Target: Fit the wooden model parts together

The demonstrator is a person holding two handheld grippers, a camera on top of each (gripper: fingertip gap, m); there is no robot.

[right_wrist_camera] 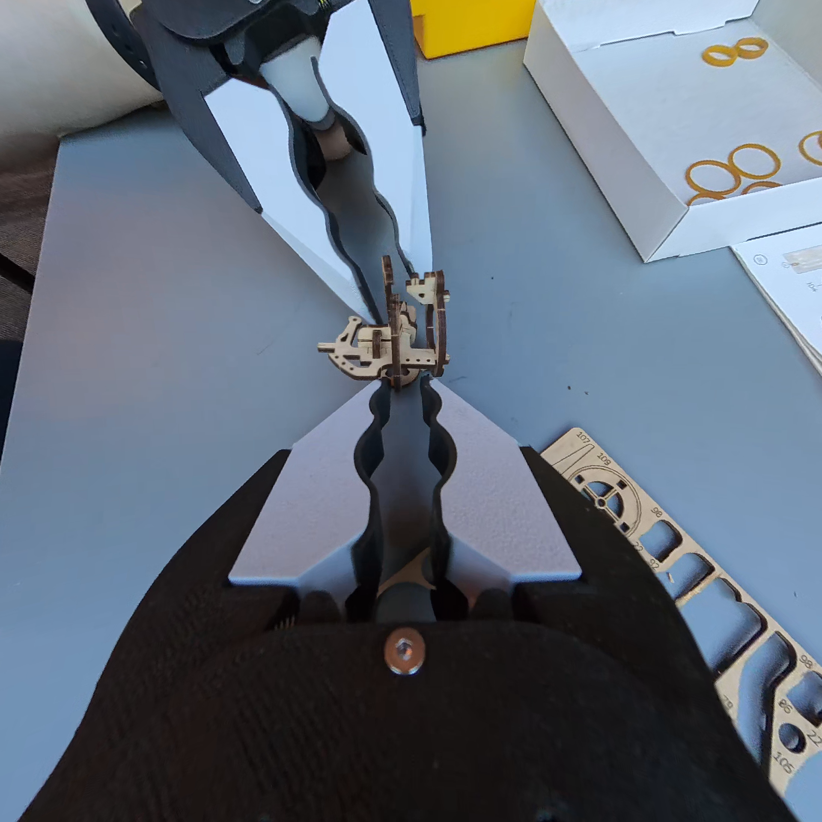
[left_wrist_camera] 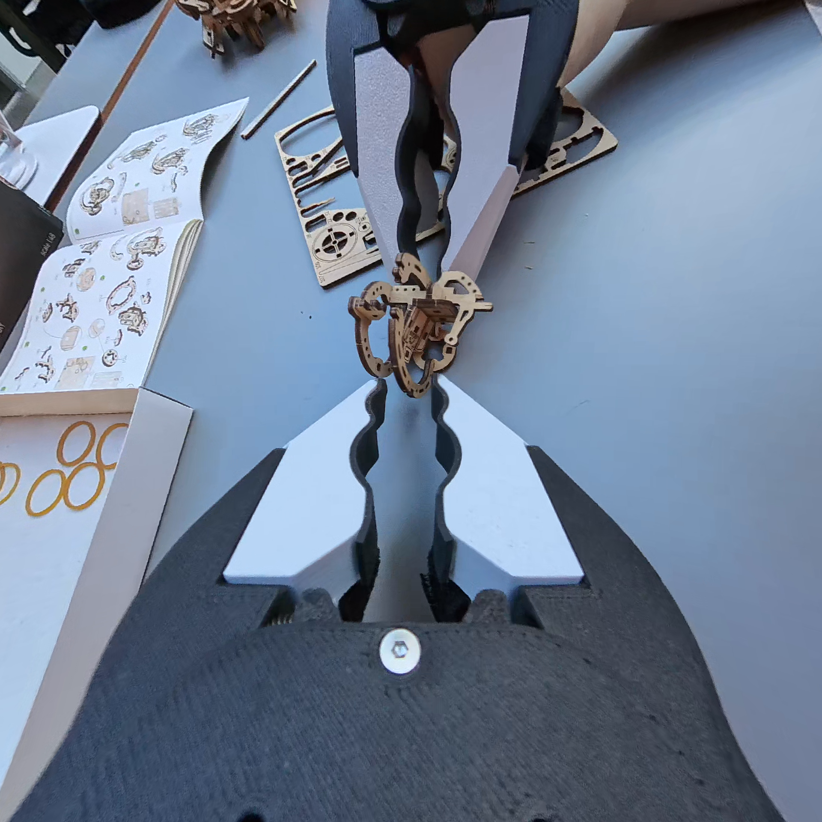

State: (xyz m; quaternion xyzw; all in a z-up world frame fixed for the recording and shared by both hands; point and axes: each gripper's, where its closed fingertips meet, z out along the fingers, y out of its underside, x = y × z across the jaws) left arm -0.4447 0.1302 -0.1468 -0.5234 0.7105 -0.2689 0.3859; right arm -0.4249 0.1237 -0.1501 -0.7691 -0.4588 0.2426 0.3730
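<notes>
A small wooden model assembly [left_wrist_camera: 413,329] of curved, holed plates hangs above the grey table [left_wrist_camera: 645,400], held between my two grippers, which face each other. My left gripper [left_wrist_camera: 409,381] reaches in from below in its own view, jaws nearly closed around the assembly's lower rings. My right gripper [left_wrist_camera: 422,262] comes from the far side and pinches the upper end. In the right wrist view the assembly [right_wrist_camera: 391,338] sits at my right gripper [right_wrist_camera: 402,383] tips, with the left gripper [right_wrist_camera: 400,293] opposite.
An open instruction booklet [left_wrist_camera: 111,267] and a white box with yellow rubber bands [left_wrist_camera: 66,480] lie at the left. A punched-out wooden parts sheet [left_wrist_camera: 329,213], a thin stick [left_wrist_camera: 280,98] and a built wooden model [left_wrist_camera: 231,22] lie beyond. A yellow box [right_wrist_camera: 471,26] stands at the back. Left and right tips are no more than a few centimetres apart.
</notes>
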